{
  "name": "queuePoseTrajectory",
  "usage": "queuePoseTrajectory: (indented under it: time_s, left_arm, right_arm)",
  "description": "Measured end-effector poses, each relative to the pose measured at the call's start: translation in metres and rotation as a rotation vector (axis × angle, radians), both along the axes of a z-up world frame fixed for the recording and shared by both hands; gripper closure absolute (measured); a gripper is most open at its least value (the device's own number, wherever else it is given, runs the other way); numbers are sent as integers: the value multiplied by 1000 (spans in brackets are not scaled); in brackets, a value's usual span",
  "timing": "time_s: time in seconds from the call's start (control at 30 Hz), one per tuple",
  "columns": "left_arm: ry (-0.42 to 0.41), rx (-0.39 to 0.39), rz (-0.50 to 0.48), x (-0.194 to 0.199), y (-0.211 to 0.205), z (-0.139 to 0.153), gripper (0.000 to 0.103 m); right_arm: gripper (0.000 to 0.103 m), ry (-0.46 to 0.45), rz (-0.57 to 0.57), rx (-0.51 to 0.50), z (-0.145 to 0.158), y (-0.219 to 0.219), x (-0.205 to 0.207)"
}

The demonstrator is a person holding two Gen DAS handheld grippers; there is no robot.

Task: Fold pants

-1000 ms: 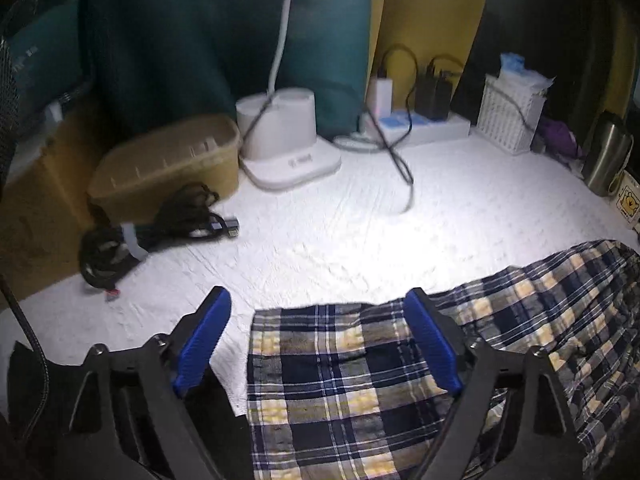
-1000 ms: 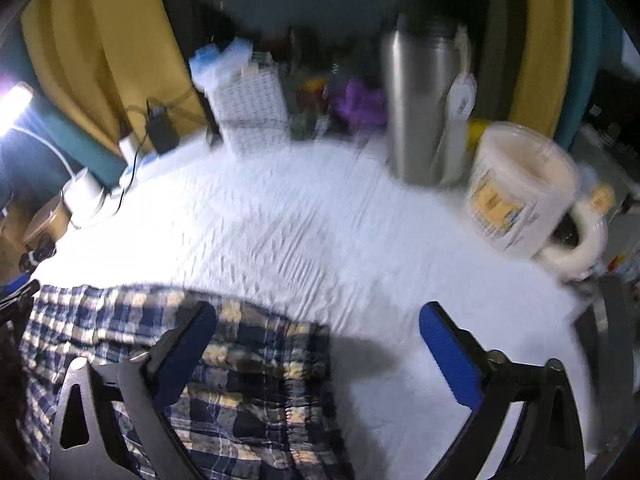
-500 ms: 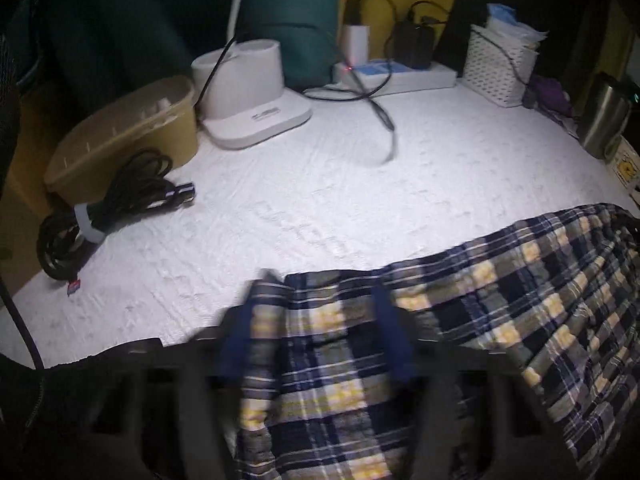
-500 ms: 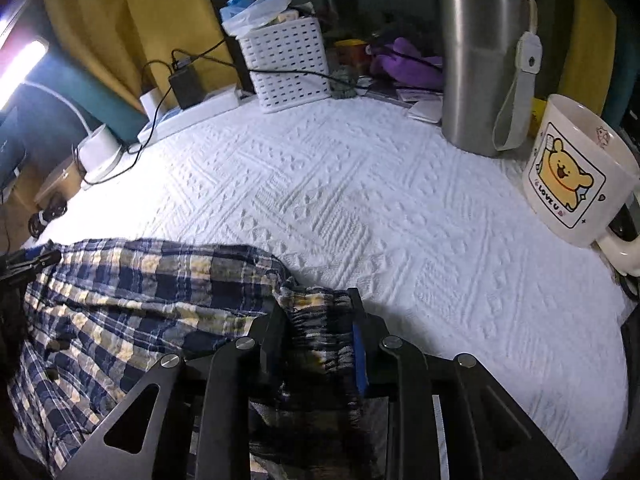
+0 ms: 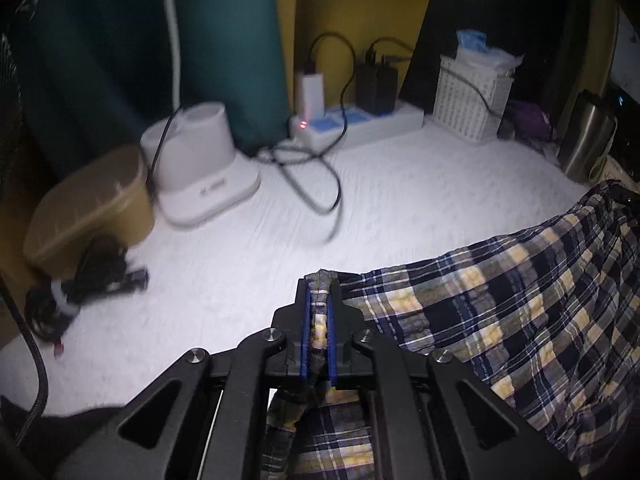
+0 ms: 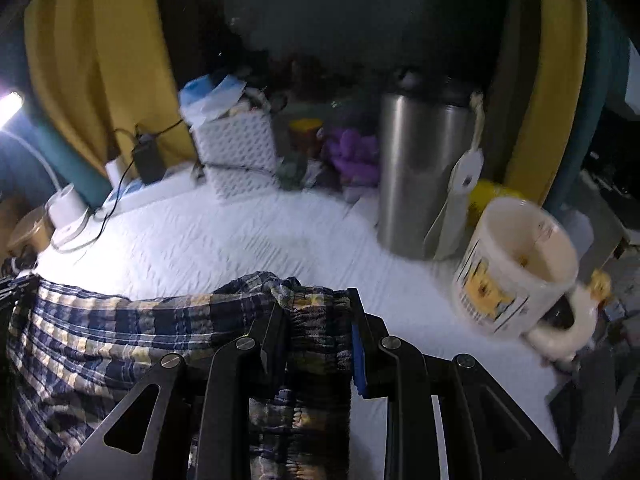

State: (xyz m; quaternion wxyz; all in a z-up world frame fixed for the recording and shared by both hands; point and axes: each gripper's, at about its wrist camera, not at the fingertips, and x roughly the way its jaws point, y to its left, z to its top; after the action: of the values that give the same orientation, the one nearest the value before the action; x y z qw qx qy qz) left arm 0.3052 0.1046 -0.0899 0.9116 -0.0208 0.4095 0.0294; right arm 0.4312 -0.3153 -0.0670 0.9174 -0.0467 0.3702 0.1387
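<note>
The pants (image 5: 500,304) are blue, white and yellow plaid and lie across the white textured cover (image 5: 400,200). My left gripper (image 5: 319,320) is shut on one corner of the pants, with the cloth bunched between its blue pads. My right gripper (image 6: 316,320) is shut on the gathered waistband end of the pants (image 6: 120,332) and holds it lifted off the cover. The cloth stretches between the two grippers.
At the back stand a white lamp base (image 5: 200,172), a power strip with chargers (image 5: 360,120), a white basket (image 5: 472,100) and a tan box (image 5: 88,208). A steel tumbler (image 6: 424,176) and a cartoon mug (image 6: 516,268) stand near the right gripper. A coiled black cable (image 5: 80,288) lies left.
Both grippers went from open beside the pants to shut on the cloth. Both ends are now raised off the cover.
</note>
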Motion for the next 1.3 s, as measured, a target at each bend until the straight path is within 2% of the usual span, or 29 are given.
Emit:
queuePoseTrajectory:
  time_s: [0.13, 0.33, 0.4, 0.5, 0.53, 0.67, 0.7, 0.73, 0.8, 0.83, 1.2, 1.3]
  left_arm:
    - [15, 57, 40, 12, 3, -8, 97]
    - [88, 56, 51, 11, 12, -27, 95]
    - [91, 61, 63, 9, 14, -29, 92]
    - [96, 70, 100, 6, 22, -26, 90]
    - [102, 88, 123, 4, 26, -24, 90]
    - [78, 85, 163, -7, 37, -11, 89]
    - [67, 92, 168, -12, 39, -6, 86]
    - [60, 90, 169, -15, 40, -4, 77]
    - [33, 76, 164, -29, 41, 5, 67]
    - [28, 75, 163, -32, 41, 7, 65]
    - [-25, 39, 132, -101, 24, 19, 63]
    - [-49, 24, 118, -119, 16, 23, 59]
  right_arm:
    - [77, 50, -28, -38, -21, -1, 22]
    - [77, 134, -30, -58, -49, 1, 31]
    - [66, 134, -39, -78, -49, 0, 34]
    - [37, 107, -59, -113, -46, -4, 32]
    - [33, 97, -64, -119, -43, -7, 27]
    - [33, 74, -73, -116, -31, -17, 11]
    - [33, 69, -74, -116, -28, -19, 6]
    - [33, 60, -76, -116, -23, -25, -1]
    - [33, 48, -83, -114, -18, -30, -13]
    - [33, 45, -85, -111, -16, -31, -18]
    - [31, -6, -94, -92, 4, -55, -100]
    - [26, -16, -96, -95, 5, -59, -122]
